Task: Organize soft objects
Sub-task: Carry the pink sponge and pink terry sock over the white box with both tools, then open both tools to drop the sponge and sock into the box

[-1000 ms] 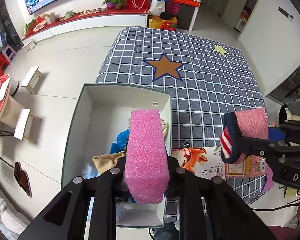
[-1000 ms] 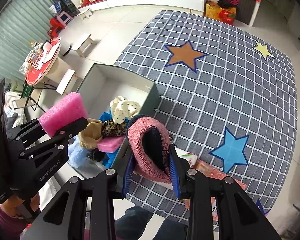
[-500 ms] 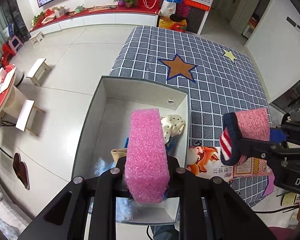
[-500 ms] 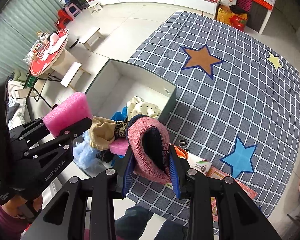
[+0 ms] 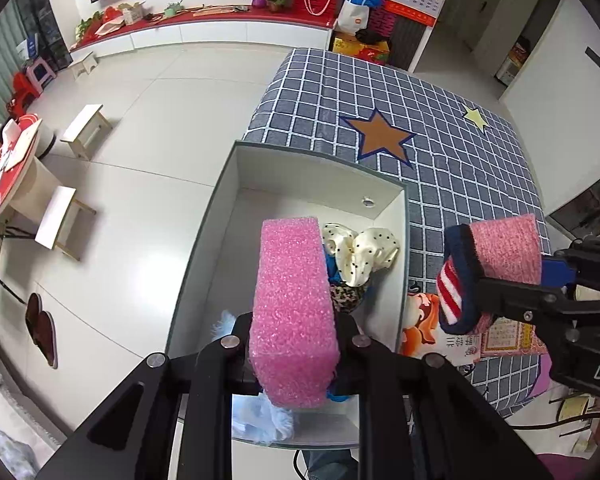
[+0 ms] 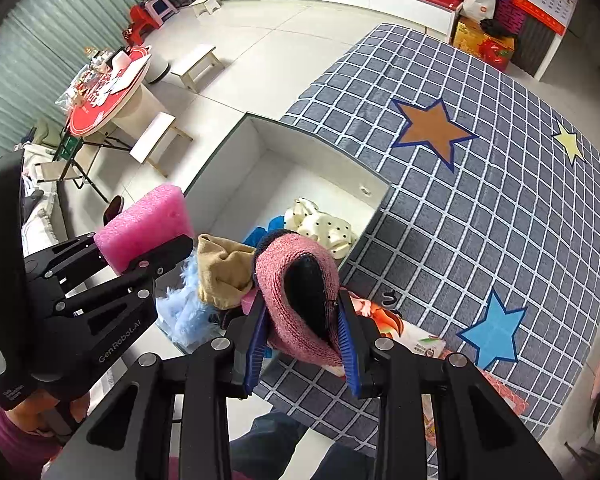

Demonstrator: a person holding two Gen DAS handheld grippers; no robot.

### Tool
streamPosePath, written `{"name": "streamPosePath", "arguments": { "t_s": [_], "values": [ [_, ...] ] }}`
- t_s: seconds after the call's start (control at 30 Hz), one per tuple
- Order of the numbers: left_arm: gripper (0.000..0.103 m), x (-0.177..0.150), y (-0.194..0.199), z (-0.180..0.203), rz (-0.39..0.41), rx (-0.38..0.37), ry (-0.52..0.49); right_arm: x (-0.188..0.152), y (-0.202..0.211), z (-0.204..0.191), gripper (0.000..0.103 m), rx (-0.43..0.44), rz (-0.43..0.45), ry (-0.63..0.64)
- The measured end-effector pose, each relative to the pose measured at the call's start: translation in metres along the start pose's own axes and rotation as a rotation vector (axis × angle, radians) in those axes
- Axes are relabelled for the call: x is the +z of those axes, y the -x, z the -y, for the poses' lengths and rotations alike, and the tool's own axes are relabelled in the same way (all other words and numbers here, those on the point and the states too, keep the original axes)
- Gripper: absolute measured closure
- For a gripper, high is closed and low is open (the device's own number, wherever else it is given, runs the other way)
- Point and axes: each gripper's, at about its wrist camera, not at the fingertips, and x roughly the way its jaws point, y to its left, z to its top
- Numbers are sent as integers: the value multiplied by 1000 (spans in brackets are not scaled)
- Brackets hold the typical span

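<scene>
Left gripper (image 5: 294, 344): jaws pinching pink sponge (image 5: 292, 304), above box (image 5: 204, 240).
Right gripper (image 6: 302, 344): jaws pinching pink sock (image 6: 296, 276), over rug (image 6: 480, 208).
Box: holds cloths (image 5: 360, 252).

Both loaded grippers, higher and farther back from the box (image 5: 402, 240).

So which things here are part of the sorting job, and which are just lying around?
Job:
pink foam block, in the left gripper
pink knit sock, in the right gripper
white box
polka-dot cloth, tan cloth, blue fluffy piece, all inside it

Lying about:
printed bag
star rug
stools
</scene>
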Motion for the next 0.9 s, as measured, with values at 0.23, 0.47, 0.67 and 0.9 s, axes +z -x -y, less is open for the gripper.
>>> {"name": "streamPosePath", "arguments": {
  "t_s": [0.23, 0.47, 0.67, 0.9],
  "values": [
    [81, 0, -5, -11, -9, 6, 19, 7, -6, -9, 69, 1, -10, 23],
    [81, 1, -13, -13, -26, 7, 28, 12, -13, -14, 69, 0, -26, 36],
    [81, 3, -21, -11, -44, 5, 28, 16, -19, -12, 69, 6, -38, 26],
    [80, 1, -33, -8, -79, -5, 25, 21, -33, -8, 69, 10, -68, 13]
  ]
}}
